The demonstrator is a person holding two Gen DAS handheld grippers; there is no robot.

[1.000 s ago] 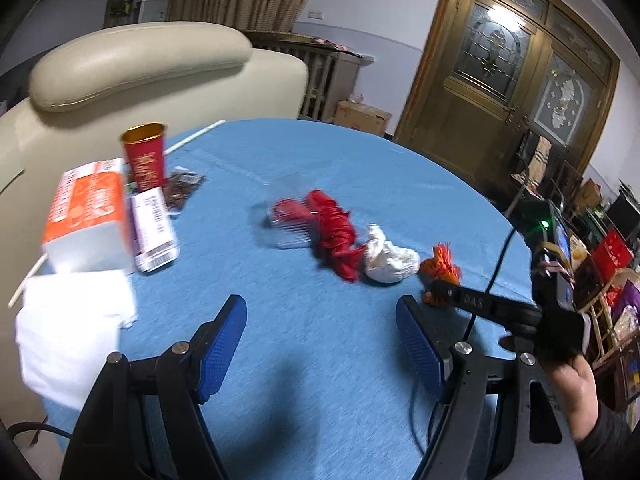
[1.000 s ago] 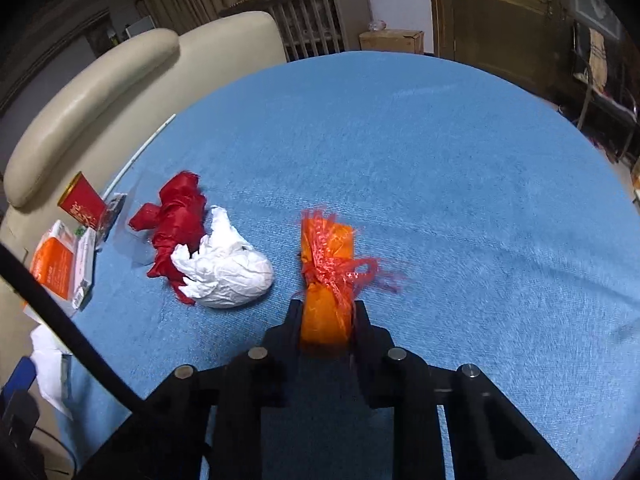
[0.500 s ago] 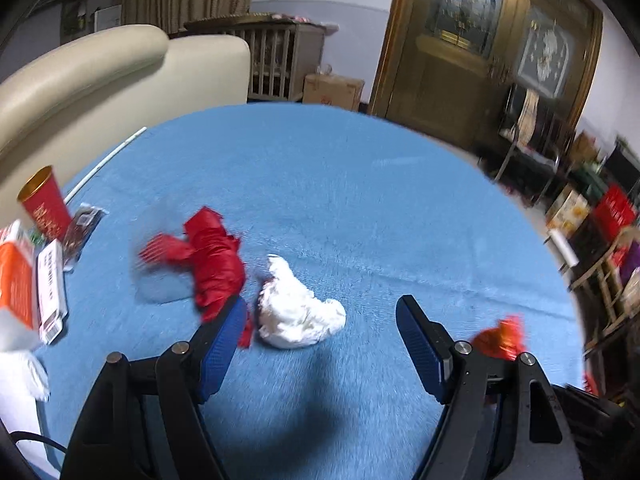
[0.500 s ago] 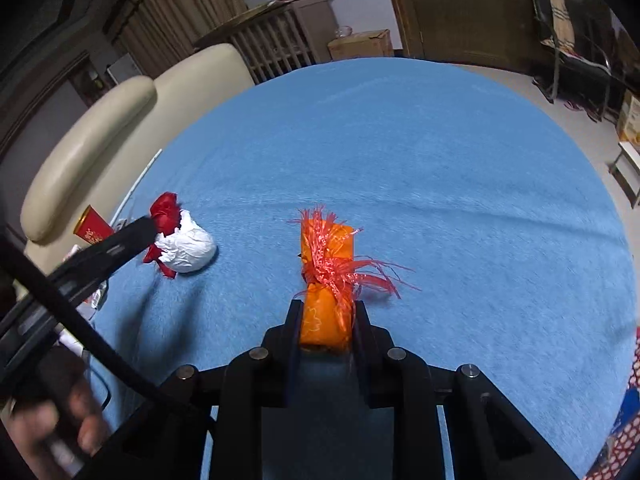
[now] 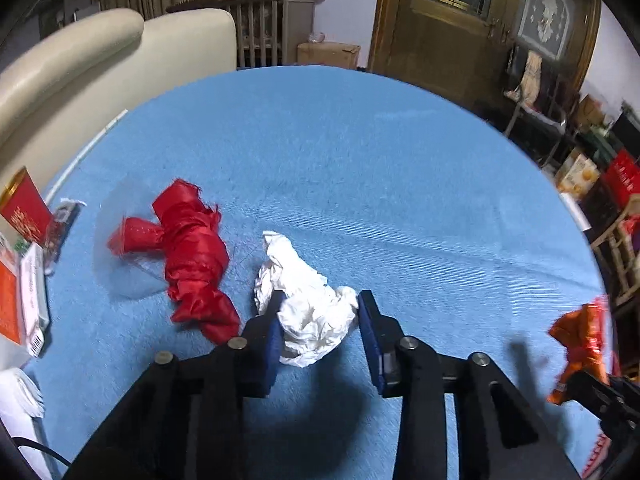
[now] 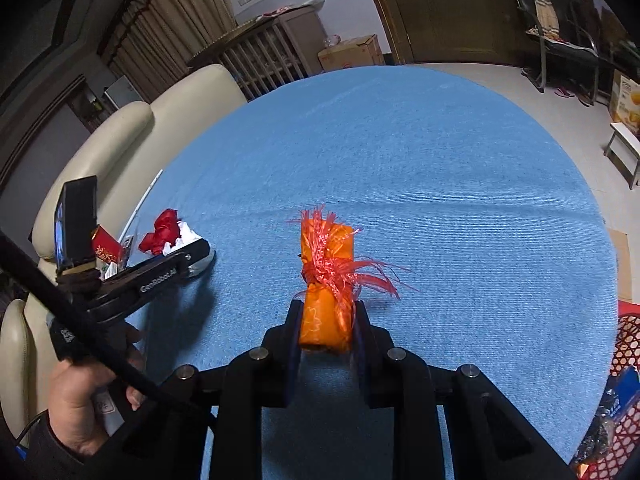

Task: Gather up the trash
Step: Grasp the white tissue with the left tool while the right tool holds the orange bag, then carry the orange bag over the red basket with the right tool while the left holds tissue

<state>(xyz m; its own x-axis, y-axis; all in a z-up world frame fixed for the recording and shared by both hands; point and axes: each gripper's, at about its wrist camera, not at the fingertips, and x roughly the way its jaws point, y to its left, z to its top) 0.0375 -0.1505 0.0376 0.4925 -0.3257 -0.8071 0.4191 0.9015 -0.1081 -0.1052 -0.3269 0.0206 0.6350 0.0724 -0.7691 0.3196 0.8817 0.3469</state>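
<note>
A crumpled white tissue wad (image 5: 310, 304) lies on the blue round table (image 5: 360, 168). My left gripper (image 5: 320, 320) stands around it, jaws closing against its sides. A crumpled red wrapper (image 5: 192, 256) lies just left of it, partly on a clear plastic sheet (image 5: 120, 272). My right gripper (image 6: 325, 332) is shut on an orange wrapper with red fringe (image 6: 326, 280), held above the table. That wrapper also shows at the right edge of the left wrist view (image 5: 580, 344). The left gripper shows in the right wrist view (image 6: 160, 272).
A red paper cup (image 5: 24, 208), an orange-white box (image 5: 12, 300) and white napkins (image 5: 20, 396) sit at the table's left edge. A cream sofa (image 5: 100, 60) stands behind. A red mesh basket (image 6: 624, 380) is below the table's right edge.
My left gripper has moved right and forward onto the white tissue and its jaws have narrowed around it. My right gripper has lifted the orange wrapper and drawn back to the right.
</note>
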